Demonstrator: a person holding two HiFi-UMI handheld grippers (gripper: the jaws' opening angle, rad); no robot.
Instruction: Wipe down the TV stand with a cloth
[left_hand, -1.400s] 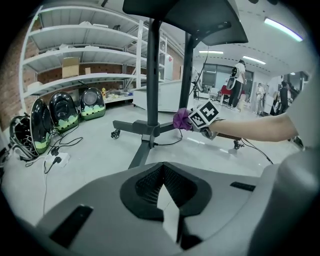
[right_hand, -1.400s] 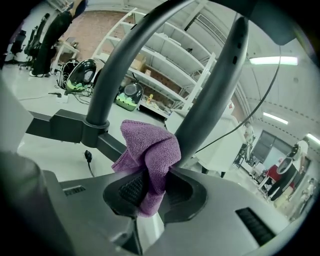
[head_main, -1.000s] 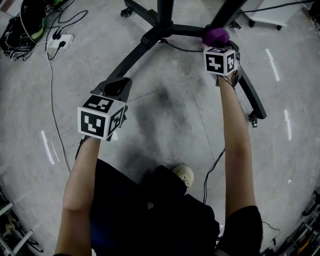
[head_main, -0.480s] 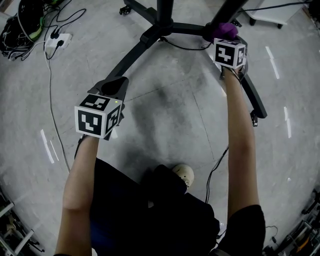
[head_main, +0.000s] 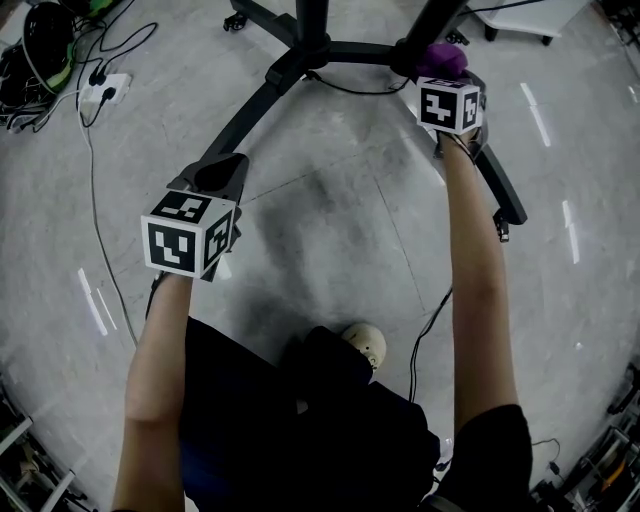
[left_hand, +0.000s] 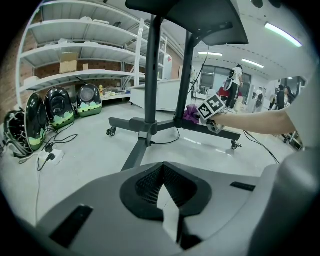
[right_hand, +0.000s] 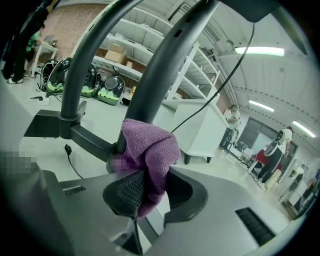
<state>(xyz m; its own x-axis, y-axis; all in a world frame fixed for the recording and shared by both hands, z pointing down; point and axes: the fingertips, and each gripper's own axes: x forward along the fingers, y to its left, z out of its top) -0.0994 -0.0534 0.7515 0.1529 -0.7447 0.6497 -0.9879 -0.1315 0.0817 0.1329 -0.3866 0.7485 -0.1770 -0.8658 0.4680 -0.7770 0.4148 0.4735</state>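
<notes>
1. Purple cloth (head_main: 441, 57) shows at the top of the head view. The right gripper (head_main: 443, 75) holds it against the black TV stand (head_main: 252, 108), right where a slanted pole meets the base. The left gripper (head_main: 222, 173) hangs over the grey floor (head_main: 340, 230). It is near one long leg of the stand but does not touch it. A white power strip (head_main: 104, 88) lies far off to the left.
2. The left gripper view shows the left gripper (left_hand: 161, 175) with its jaws pressed together and nothing between them. Past them is the TV stand (left_hand: 151, 90) with its poles and wheeled legs. On the far side, the right gripper (left_hand: 214, 112) has the cloth (left_hand: 191, 113) on the base bar.
3. The right gripper view shows the right gripper (right_hand: 142, 192) pinching the lower part of the cloth (right_hand: 150, 142). The bunched top of the cloth pushes on a pole of the TV stand (right_hand: 165, 65).
4. The wiping looks like it is going on at just this one spot. I cannot tell which parts are clean yet. I think the legs, the other pole and the flat top are left to do.
</notes>
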